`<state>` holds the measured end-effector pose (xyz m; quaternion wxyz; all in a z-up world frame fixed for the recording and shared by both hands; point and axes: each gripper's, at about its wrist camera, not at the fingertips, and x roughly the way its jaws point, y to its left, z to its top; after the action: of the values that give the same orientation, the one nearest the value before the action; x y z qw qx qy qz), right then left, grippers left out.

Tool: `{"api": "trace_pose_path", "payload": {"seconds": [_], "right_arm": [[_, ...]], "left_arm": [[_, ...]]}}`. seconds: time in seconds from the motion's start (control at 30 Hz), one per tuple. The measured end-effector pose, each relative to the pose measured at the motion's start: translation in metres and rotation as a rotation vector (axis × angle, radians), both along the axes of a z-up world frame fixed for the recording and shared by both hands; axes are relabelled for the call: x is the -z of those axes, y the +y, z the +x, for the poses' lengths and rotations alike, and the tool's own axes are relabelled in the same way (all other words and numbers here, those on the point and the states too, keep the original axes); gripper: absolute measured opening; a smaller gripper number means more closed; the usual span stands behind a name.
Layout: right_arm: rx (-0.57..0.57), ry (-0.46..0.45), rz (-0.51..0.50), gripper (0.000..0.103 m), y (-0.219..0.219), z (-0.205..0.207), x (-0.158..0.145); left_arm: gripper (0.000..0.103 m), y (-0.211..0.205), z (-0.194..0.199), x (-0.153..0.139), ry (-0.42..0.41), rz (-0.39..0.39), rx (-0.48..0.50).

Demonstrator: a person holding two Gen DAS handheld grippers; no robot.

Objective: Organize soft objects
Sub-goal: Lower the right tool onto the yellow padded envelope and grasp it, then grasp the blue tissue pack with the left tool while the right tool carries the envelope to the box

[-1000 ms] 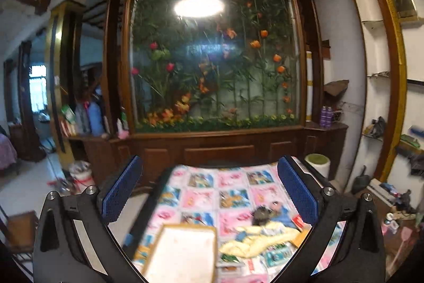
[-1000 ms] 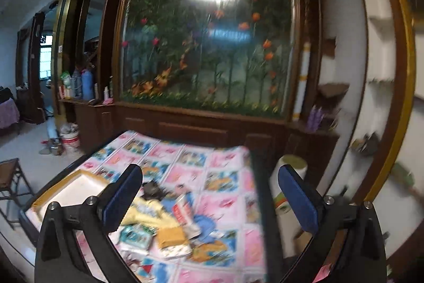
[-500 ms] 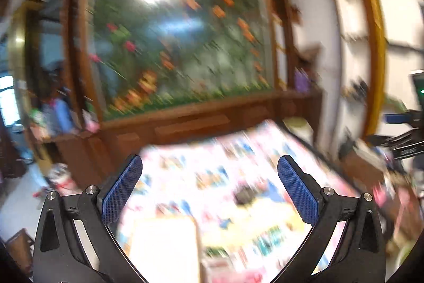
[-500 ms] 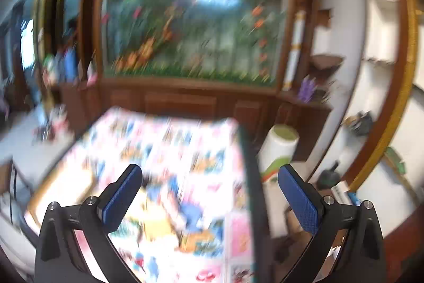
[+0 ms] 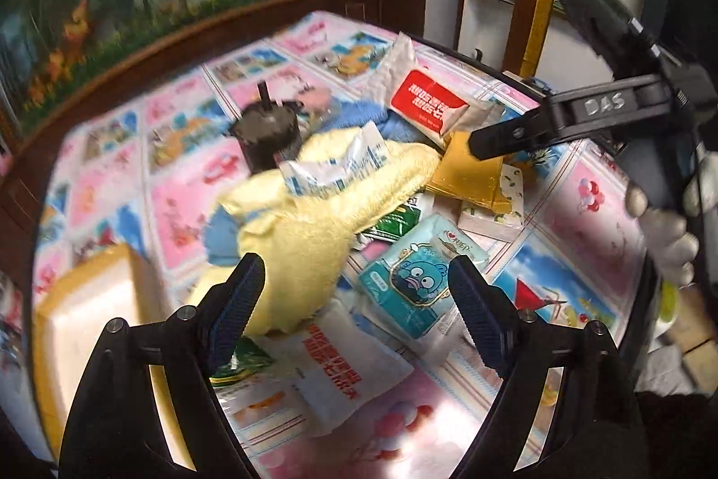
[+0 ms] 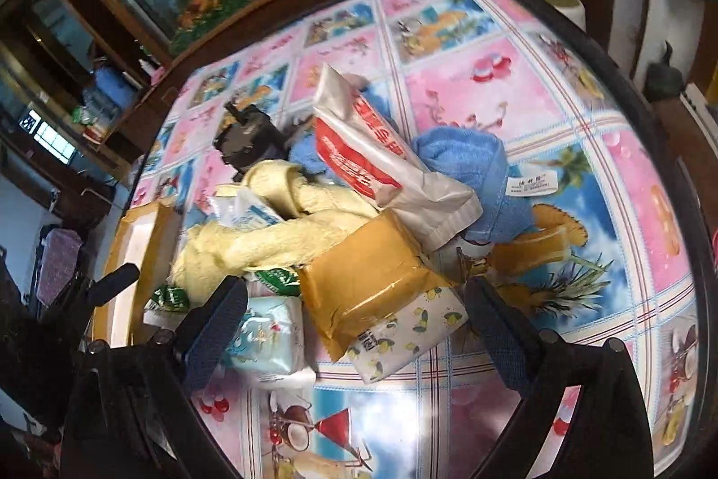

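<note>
A pile of soft things lies on the flowery tablecloth [image 6: 516,97]. It holds a yellow towel [image 5: 323,209], a blue towel [image 6: 475,173], a white pack with a red label [image 5: 426,102], an orange pack [image 6: 372,281], a lemon-print tissue pack [image 6: 404,335] and a teal tissue pack [image 5: 417,277]. My left gripper [image 5: 354,299] hangs over the yellow towel's near end, jaws closing, pads touching nothing. My right gripper [image 6: 359,317] hovers over the orange pack, jaws closing, also touching nothing. Its finger [image 5: 493,138] shows in the left wrist view.
A shallow tray [image 5: 89,299] with a white inside sits at the pile's left. A dark object [image 5: 267,129] stands behind the towels. A white-gloved hand [image 5: 664,236] holds the right gripper. The table's dark edge [image 6: 664,147] runs along the right.
Both grippers have tipped down from facing the flowered glass cabinet and dropped close over the pile. Their jaws stand a little narrower than before.
</note>
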<state>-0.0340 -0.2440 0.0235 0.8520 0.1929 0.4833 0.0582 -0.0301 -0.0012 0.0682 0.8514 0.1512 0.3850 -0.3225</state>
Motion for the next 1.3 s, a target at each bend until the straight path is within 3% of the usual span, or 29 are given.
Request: {"api": "trace_pose_path", "payload": {"seconds": [0.13, 0.23, 0.33, 0.37, 0.4, 0.43, 0.5, 0.53, 0.67, 0.77, 0.97, 1.03, 1.17, 1.3], "right_arm": [[0.023, 0.042, -0.018, 0.097, 0.007, 0.010, 0.011], [-0.011, 0.007, -0.134, 0.096, 0.018, 0.013, 0.009], [-0.091, -0.001, -0.154, 0.059, 0.016, 0.011, 0.012], [-0.115, 0.002, -0.132, 0.055, 0.012, 0.010, 0.014], [-0.131, 0.003, -0.111, 0.052, 0.005, 0.009, 0.016], [-0.139, 0.004, -0.094, 0.052, -0.001, 0.008, 0.017], [-0.145, 0.002, -0.072, 0.052, -0.013, 0.006, 0.019], [-0.142, -0.002, -0.069, 0.052, -0.017, 0.005, 0.020], [-0.120, 0.004, -0.062, 0.052, -0.031, 0.003, 0.022], [-0.118, 0.008, 0.002, 0.053, -0.039, -0.001, 0.022], [-0.090, 0.025, 0.030, 0.059, -0.037, -0.005, 0.022], [-0.087, 0.037, 0.037, 0.059, -0.034, -0.002, 0.022], [-0.094, 0.050, -0.011, 0.063, -0.020, 0.006, 0.020], [-0.092, 0.070, -0.052, 0.063, -0.009, 0.016, 0.028]], "left_arm": [[0.085, -0.015, -0.005, 0.004, -0.042, 0.041, 0.038], [0.085, -0.034, -0.005, 0.014, -0.053, 0.094, 0.072], [0.085, -0.056, -0.001, 0.030, -0.056, 0.168, 0.057], [0.084, -0.061, 0.000, 0.033, -0.045, 0.184, 0.052], [0.077, -0.067, 0.000, 0.036, -0.011, 0.197, 0.058], [0.058, -0.069, -0.001, 0.037, 0.051, 0.185, 0.076], [0.054, -0.068, -0.007, 0.036, 0.165, 0.141, 0.092], [0.053, -0.067, -0.013, 0.035, 0.175, 0.137, 0.097], [0.053, -0.054, -0.030, 0.019, 0.143, 0.116, 0.076], [0.055, -0.045, -0.035, 0.012, 0.104, 0.103, 0.077], [0.058, -0.060, -0.034, 0.037, 0.053, 0.190, 0.142], [0.059, -0.067, -0.034, 0.041, 0.043, 0.184, 0.168], [0.063, -0.080, -0.035, 0.047, 0.046, 0.196, 0.187], [0.065, -0.082, -0.035, 0.050, 0.049, 0.190, 0.142]]}}
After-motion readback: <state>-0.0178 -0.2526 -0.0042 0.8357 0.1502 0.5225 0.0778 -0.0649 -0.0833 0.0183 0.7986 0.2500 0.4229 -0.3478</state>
